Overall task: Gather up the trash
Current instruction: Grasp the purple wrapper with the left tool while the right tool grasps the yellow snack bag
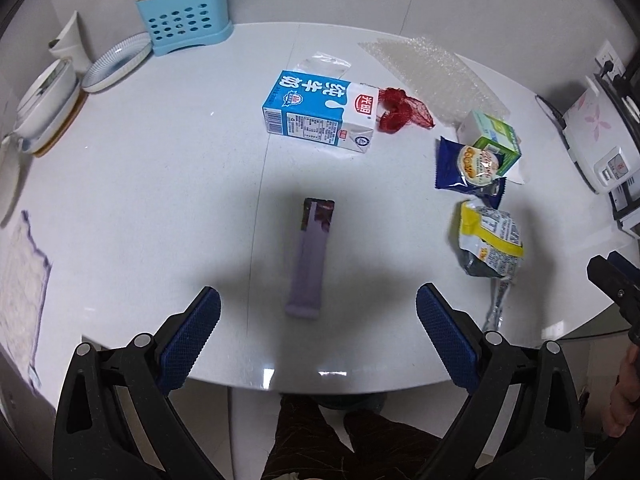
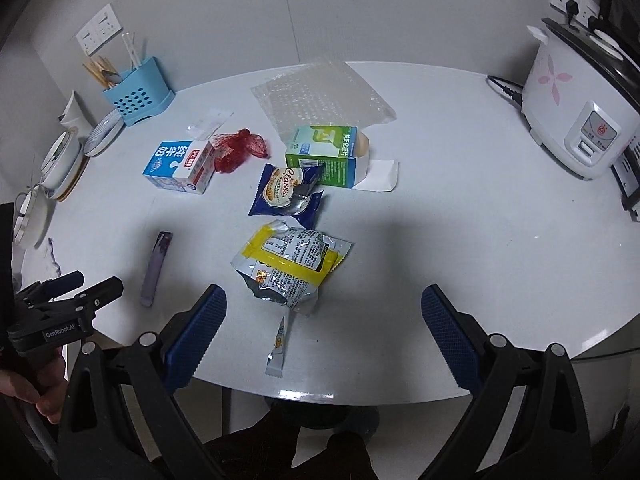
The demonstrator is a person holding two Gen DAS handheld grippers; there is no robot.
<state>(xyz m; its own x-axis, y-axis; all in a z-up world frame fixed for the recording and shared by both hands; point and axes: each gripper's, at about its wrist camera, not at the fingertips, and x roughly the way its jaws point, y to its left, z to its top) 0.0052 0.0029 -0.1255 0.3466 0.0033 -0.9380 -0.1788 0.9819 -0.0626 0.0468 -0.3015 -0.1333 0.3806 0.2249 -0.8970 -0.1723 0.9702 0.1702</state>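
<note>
A round white table (image 2: 460,168) fills both views, scattered with litter. At its far right stands a white rice cooker (image 2: 572,108) with a pink flower print. A sheet of bubble wrap (image 2: 320,96) lies flat toward the back, and a blue cutlery holder (image 1: 184,20) sits at the back left beside stacked dishes (image 1: 52,100). A blue and white milk carton (image 1: 316,112) lies on its side near the middle, touching a crumpled red mesh net (image 1: 404,110). A green and white box (image 2: 328,156) lies open-ended just right of it. In front of that rests a dark blue snack wrapper (image 2: 286,194), then a crumpled yellow and silver packet (image 2: 290,264), with a thin silver sachet (image 2: 278,344) by the table's near edge, possibly tucked under the packet. A slim purple stick wrapper (image 1: 310,256) lies alone, directly ahead of the left gripper (image 1: 318,330). Both the left gripper and the right gripper (image 2: 322,328) hover above the near edge with blue-padded jaws spread wide, grasping nothing
</note>
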